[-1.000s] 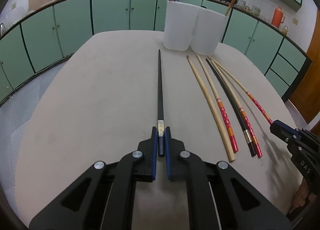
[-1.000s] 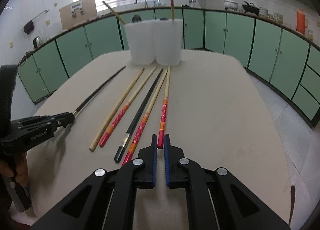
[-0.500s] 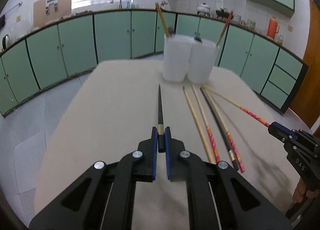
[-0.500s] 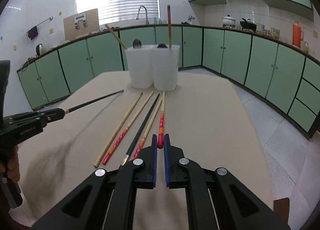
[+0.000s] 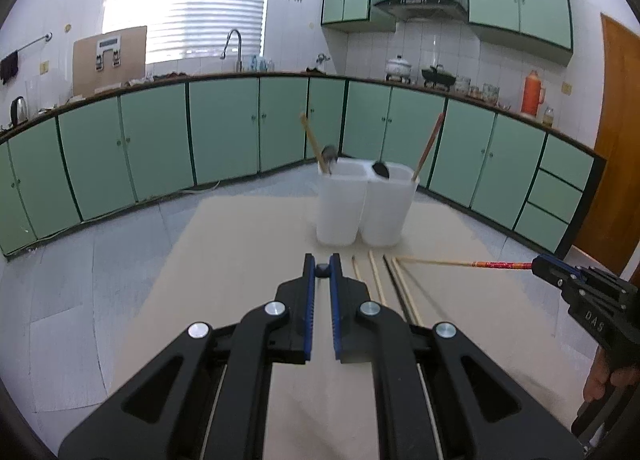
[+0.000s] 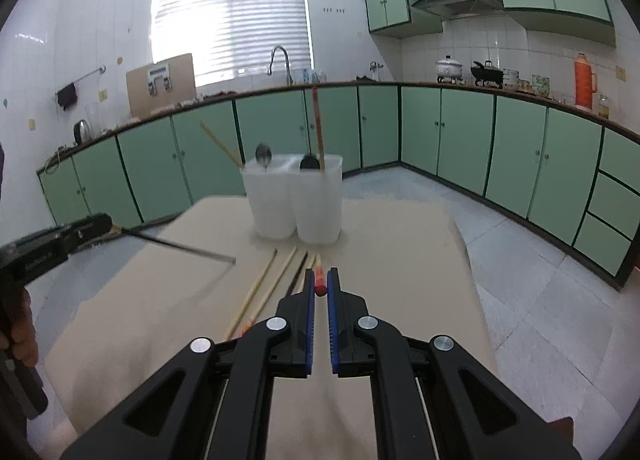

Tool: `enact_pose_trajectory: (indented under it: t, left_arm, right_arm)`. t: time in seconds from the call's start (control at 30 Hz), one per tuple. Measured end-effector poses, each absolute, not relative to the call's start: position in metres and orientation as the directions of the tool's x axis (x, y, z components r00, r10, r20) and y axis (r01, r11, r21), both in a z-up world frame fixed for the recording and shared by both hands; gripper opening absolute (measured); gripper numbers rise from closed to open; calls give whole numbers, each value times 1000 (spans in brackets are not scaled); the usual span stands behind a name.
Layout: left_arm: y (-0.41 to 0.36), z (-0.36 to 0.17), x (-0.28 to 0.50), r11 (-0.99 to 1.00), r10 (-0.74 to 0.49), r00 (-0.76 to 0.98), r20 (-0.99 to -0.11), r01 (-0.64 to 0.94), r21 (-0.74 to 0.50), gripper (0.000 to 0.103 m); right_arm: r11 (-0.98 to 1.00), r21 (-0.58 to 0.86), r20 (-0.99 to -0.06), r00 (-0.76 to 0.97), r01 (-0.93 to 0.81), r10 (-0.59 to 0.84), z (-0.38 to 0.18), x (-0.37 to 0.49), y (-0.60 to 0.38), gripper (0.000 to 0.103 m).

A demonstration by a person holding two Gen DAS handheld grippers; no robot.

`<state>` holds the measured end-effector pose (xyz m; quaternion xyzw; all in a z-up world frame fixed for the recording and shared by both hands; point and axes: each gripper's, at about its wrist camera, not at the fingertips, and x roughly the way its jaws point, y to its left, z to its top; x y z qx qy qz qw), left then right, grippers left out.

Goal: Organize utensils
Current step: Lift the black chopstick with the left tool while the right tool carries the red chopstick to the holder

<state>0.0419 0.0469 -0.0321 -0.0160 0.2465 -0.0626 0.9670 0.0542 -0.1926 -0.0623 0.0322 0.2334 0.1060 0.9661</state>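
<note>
My left gripper (image 5: 322,265) is shut on the end of a black chopstick (image 6: 182,247), held in the air above the beige table (image 5: 240,244). In the right wrist view this gripper (image 6: 109,225) comes in from the left. My right gripper (image 6: 319,278) is shut on the red end of a bamboo chopstick (image 5: 448,262), also off the table; its tip points left toward the tubs. Several more chopsticks (image 6: 262,283) lie side by side on the table. Behind them stand two white tubs (image 5: 342,206) (image 5: 386,208), each with a chopstick and a spoon inside.
Green kitchen cabinets (image 5: 160,148) run around the room behind the table. The table's far edge (image 6: 384,202) lies just beyond the tubs, with tiled floor (image 6: 540,292) to the right. A person's hand (image 5: 600,376) holds the right gripper's handle.
Both grippers have risen and lifted their chopsticks off the table. The black chopstick and the red-ended one now hang in the air; the others stay lying there.
</note>
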Motion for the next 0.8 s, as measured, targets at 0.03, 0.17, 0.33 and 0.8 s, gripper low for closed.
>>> enact_pose_trajectory:
  t: [0.03, 0.17, 0.33, 0.8]
  left_arm:
    - [47, -29, 43, 991, -133, 875, -466, 117, -63, 6]
    - [45, -14, 44, 990, -144, 889, -434, 131, -60, 6]
    - [47, 0, 47, 986, -165, 896, -412, 144, -81, 6]
    - [47, 48, 64, 978, -206, 921, -331, 181, -106, 6]
  right_arm:
    - [976, 111, -438, 872, -189, 219, -58, 55, -194, 6]
    - [973, 127, -427, 874, -195, 230, -38, 63, -200, 6]
    - [965, 138, -442, 858, -225, 263, -16, 81, -205, 6]
    - [934, 88, -402, 846, -346, 351, 47, 107, -193, 6]
